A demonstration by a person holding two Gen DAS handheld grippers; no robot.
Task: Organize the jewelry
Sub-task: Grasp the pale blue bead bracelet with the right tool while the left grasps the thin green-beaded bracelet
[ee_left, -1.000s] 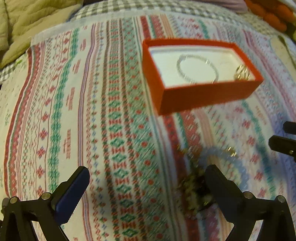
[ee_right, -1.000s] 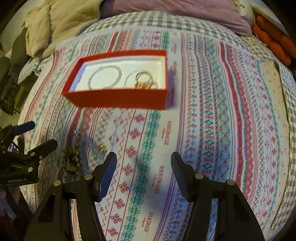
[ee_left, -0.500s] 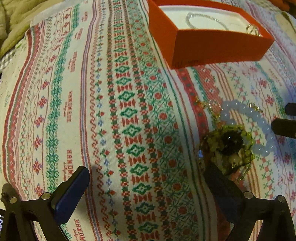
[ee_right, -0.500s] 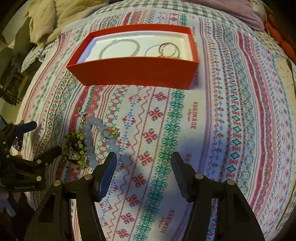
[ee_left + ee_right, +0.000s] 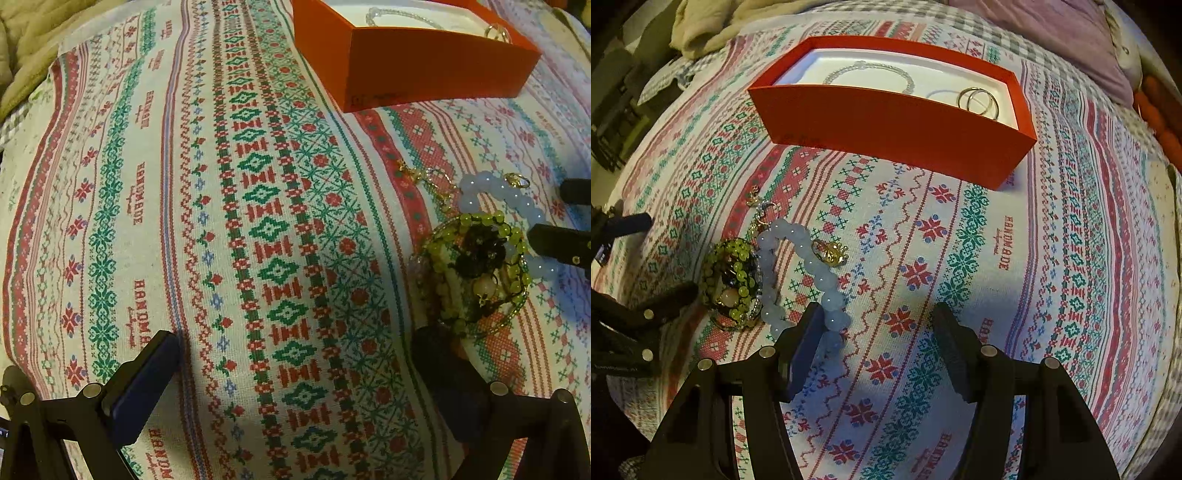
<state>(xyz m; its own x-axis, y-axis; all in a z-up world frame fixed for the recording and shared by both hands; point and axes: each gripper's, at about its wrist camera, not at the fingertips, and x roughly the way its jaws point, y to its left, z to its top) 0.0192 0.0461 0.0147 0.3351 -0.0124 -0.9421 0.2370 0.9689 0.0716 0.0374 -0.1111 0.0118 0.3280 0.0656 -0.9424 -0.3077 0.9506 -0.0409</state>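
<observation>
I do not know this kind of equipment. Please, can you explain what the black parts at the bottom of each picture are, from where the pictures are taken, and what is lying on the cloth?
The black parts are two-finger grippers, one in each of a person's hands. Each carries a camera looking along its fingers. The left gripper and right gripper are both open and hold nothing. On the patterned cloth stands a red box holding a silver bracelet and gold rings. In front lie a pale bead bracelet, a green bead bracelet and a gold ring.

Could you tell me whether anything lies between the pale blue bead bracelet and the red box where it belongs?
Nothing visible blocks it. Only bare patterned cloth lies between the pale blue bead bracelet and the red box. The box's near wall stands upright, so the bracelet would probably need lifting over it.
</observation>
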